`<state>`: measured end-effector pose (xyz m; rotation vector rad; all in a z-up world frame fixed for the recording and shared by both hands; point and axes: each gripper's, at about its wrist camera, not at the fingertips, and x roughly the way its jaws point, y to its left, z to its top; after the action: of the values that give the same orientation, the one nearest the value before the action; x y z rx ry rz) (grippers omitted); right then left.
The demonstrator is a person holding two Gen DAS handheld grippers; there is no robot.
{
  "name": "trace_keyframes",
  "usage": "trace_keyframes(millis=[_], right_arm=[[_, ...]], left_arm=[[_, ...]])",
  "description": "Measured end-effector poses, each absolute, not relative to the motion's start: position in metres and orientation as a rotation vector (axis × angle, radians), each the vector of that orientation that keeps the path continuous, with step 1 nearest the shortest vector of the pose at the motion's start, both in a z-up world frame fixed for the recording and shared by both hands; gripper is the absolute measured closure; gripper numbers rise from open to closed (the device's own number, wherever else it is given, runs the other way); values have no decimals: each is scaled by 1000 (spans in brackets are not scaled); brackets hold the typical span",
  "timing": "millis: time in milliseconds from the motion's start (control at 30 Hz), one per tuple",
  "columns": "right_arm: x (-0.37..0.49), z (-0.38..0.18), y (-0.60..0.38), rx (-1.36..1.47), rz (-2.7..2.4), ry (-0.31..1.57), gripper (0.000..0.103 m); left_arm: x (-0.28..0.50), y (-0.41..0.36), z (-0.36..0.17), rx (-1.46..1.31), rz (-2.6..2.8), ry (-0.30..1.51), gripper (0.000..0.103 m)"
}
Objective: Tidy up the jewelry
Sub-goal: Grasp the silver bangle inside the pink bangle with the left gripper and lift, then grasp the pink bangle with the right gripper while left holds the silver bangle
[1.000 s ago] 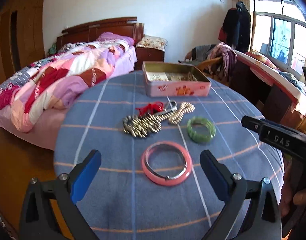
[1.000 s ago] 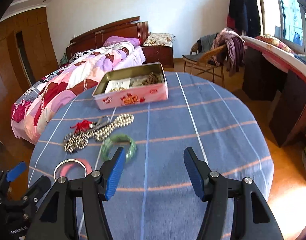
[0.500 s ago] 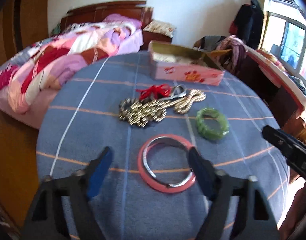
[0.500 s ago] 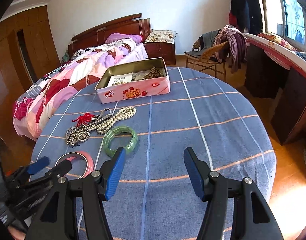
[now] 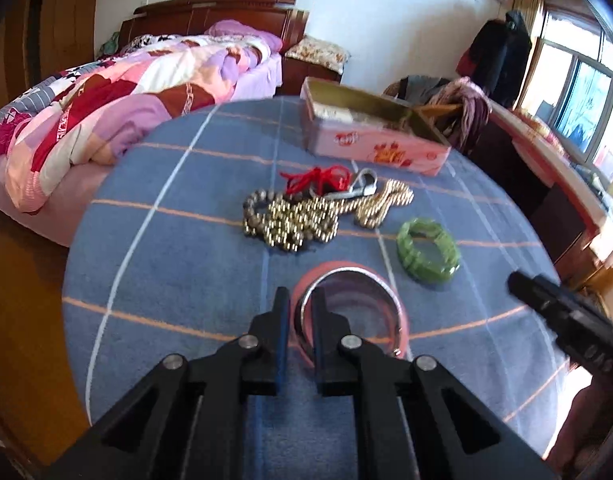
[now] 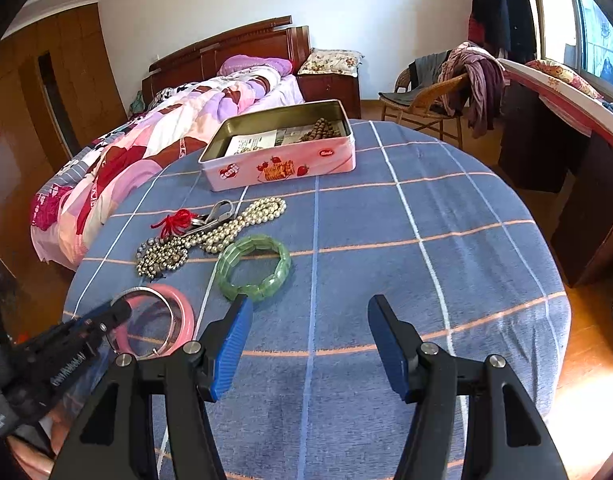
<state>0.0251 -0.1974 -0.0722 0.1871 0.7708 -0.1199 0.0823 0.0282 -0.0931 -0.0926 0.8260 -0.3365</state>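
My left gripper (image 5: 298,306) is shut on the near left rim of a pink bangle (image 5: 400,314) with a silver bangle (image 5: 348,273) inside it, both on the blue tablecloth. The pink bangle (image 6: 184,312) also shows in the right wrist view with the left gripper (image 6: 118,312) on it. A green bead bracelet (image 5: 428,254) (image 6: 254,266) lies to the right. A pile of bead necklaces (image 5: 302,220) (image 6: 210,236) with a red cord (image 5: 314,178) lies beyond. An open pink tin (image 5: 370,136) (image 6: 278,146) stands at the back. My right gripper (image 6: 308,320) is open and empty above the cloth.
The round table (image 6: 446,220) has a blue checked cloth. A bed with a patchwork quilt (image 5: 106,108) stands to the left. A wicker chair with clothes (image 6: 446,88) and a dark desk (image 6: 554,136) stand to the right.
My left gripper moved forward and down and closed on the left rim of the pink and silver bangles. My right gripper stayed open and shifted slightly forward.
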Motion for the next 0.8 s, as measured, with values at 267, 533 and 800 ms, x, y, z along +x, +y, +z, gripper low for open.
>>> trace_keyframes(millis=[267,533,800], right_arm=[[29,-76,-189,195,-82,788,42],[33,-78,-176,186,-14,793,42],[75,-96,-117,114,138,872,43]], left_arm=[[83,31,-70,-81,-364,755,94],[81,46,-61,-126,-359,716,94],[76,65,-32,-155,-321,628,94]])
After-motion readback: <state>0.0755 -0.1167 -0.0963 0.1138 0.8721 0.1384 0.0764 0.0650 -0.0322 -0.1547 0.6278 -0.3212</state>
